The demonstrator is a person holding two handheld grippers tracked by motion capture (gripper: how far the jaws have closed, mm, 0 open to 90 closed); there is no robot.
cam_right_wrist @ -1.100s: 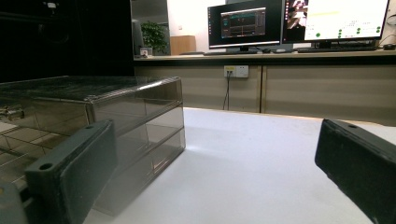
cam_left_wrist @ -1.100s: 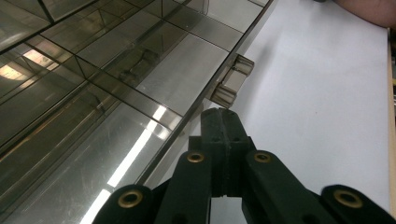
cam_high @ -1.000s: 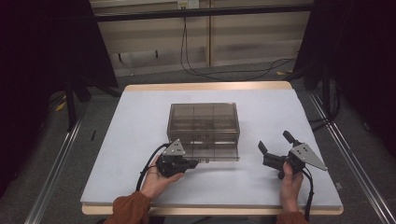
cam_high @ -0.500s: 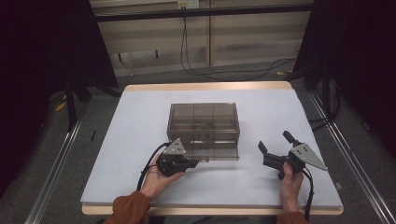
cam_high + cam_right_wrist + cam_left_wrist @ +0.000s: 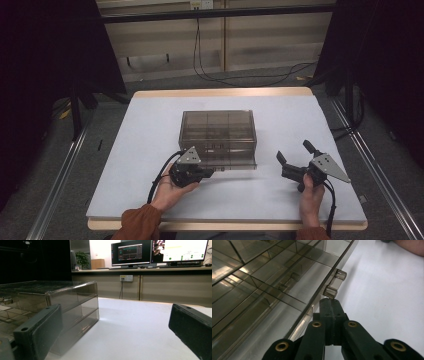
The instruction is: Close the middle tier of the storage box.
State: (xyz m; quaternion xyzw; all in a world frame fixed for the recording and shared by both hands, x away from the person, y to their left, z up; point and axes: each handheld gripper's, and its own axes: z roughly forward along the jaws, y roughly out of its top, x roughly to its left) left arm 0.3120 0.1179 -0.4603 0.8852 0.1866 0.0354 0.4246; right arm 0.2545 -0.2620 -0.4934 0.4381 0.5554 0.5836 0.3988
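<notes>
Left gripper (image 5: 329, 302) jaws pressed together at smoky plastic drawer organizer's (image 5: 218, 131) drawer handle (image 5: 334, 285), apparently touching; right gripper (image 5: 296, 156) spread, beside organizer on white table (image 5: 150, 130).

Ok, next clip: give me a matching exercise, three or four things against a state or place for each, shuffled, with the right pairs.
Things:
1. left gripper
2. right gripper
3. drawer box
4. drawer handle

States or places:
A. smoky see-through, mid-table
B. jaws shut, tips at the handle
C. jaws wide apart, nothing between them
D. sticks out of a drawer front, just beyond closed jaw tips

Pairs: 1-B, 2-C, 3-A, 4-D
</notes>
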